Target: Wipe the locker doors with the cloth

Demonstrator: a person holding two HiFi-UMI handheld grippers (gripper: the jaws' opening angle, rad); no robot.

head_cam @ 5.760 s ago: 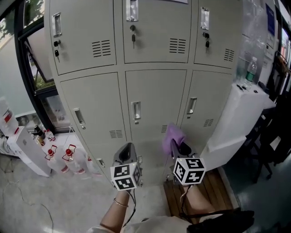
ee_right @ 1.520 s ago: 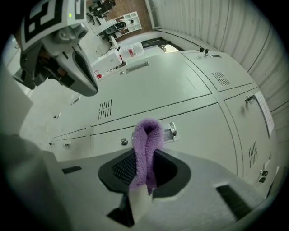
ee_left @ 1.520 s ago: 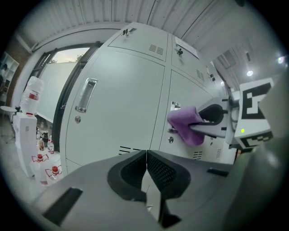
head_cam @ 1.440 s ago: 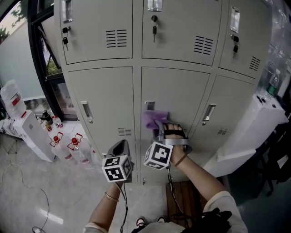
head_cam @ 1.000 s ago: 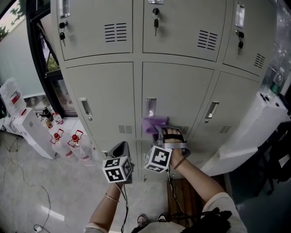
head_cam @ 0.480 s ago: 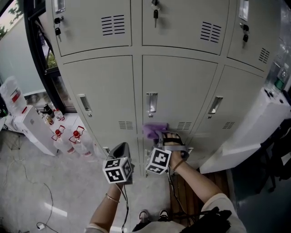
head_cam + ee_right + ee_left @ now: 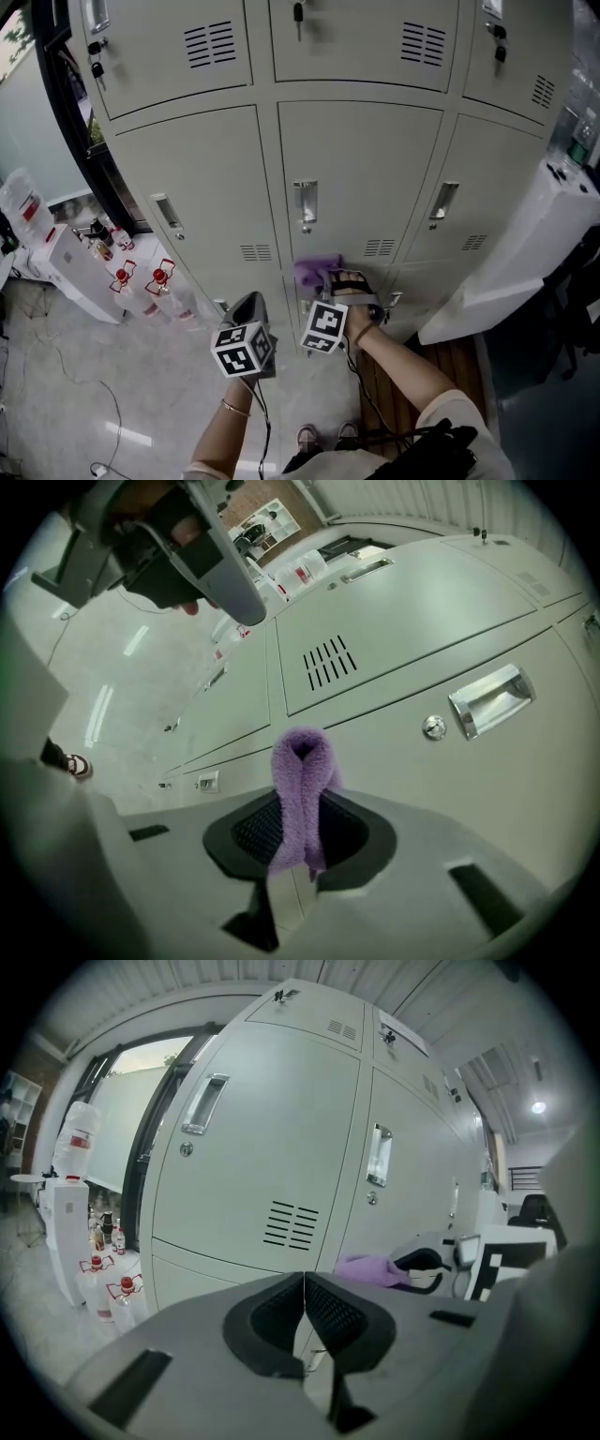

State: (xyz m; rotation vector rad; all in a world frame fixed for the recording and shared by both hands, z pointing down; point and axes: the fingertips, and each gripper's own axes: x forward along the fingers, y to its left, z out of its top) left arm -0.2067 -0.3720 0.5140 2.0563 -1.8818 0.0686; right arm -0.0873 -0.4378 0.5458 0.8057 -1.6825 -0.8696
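The head view takes in 2 rows of 3 pale grey locker doors (image 7: 202,178), the upper row cut off by the picture's edge, with the top of another row just below. Each of the 3 doors in the full row has 1 recessed metal handle, at the left (image 7: 163,214), the middle (image 7: 305,199) and the right (image 7: 443,199), and 1 small slotted vent (image 7: 379,247). On the floor at the left stand 2 clear bottles (image 7: 122,278) with red caps.

There are 2 grippers, each with 1 marker cube (image 7: 325,326). The right gripper (image 7: 328,277) has its jaws clamped on the 1 cloth (image 7: 317,272) — purple, fuzzy and doubled over into a narrow loop that stands up out of the black pads in the right gripper view. It sits at the bottom edge of the middle door (image 7: 361,159), below that door's handle and left of its vent, at the seam with the door underneath.

The left gripper (image 7: 251,302) hangs lower and to the left, apart from the lockers — its jaws are closed together with nothing between them.
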